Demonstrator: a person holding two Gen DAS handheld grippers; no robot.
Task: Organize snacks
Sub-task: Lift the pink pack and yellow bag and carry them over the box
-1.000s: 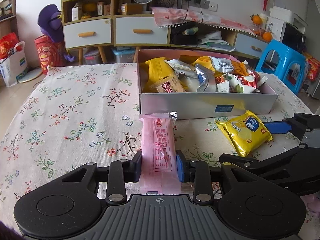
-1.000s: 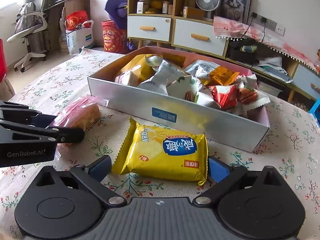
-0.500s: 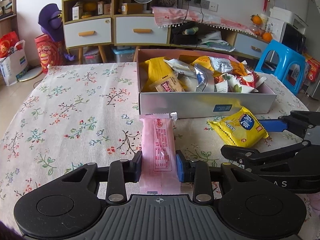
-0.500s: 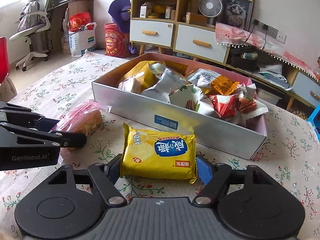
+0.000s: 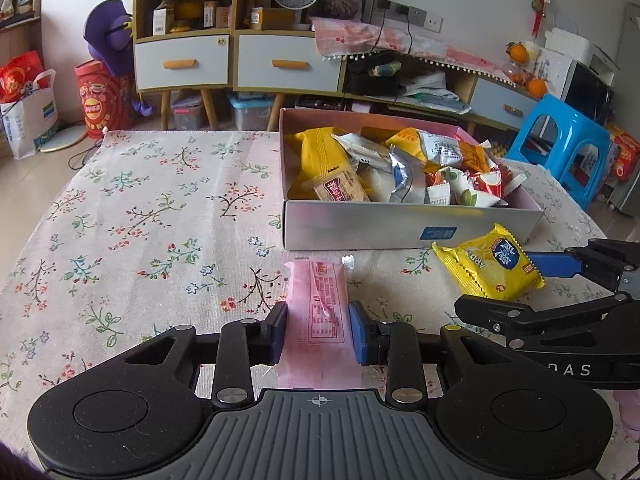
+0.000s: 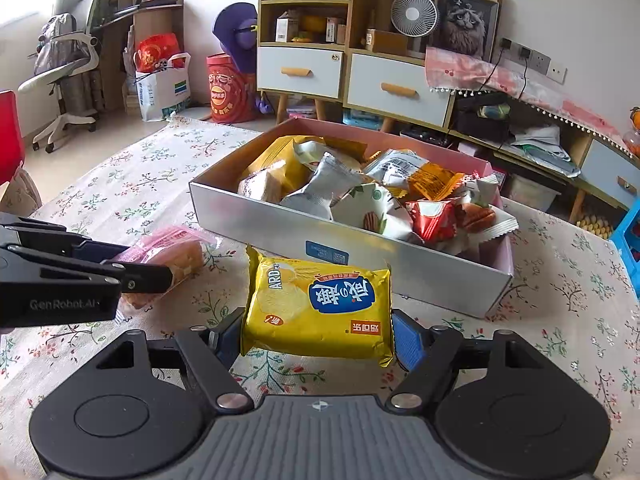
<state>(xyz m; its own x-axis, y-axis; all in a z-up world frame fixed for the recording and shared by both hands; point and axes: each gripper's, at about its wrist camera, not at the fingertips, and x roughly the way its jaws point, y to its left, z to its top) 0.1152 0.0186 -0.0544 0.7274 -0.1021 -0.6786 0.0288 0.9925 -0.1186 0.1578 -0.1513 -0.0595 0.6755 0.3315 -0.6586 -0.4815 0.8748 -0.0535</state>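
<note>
Right gripper [image 6: 318,334] has closed on and raised the yellow packet [image 6: 318,306] since a second ago.
Left gripper [image 5: 318,332] clamps the pink packet [image 5: 316,312] before the box [image 5: 400,226]; slick wrappers may slip.

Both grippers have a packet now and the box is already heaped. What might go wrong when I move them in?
The left gripper pinches the pink packet near one end, so its long free end may sag and catch the box wall. The right gripper holds the yellow packet by its puffy sides; it might slip. Packets already sit above the rim, so additions could slide out.
</note>
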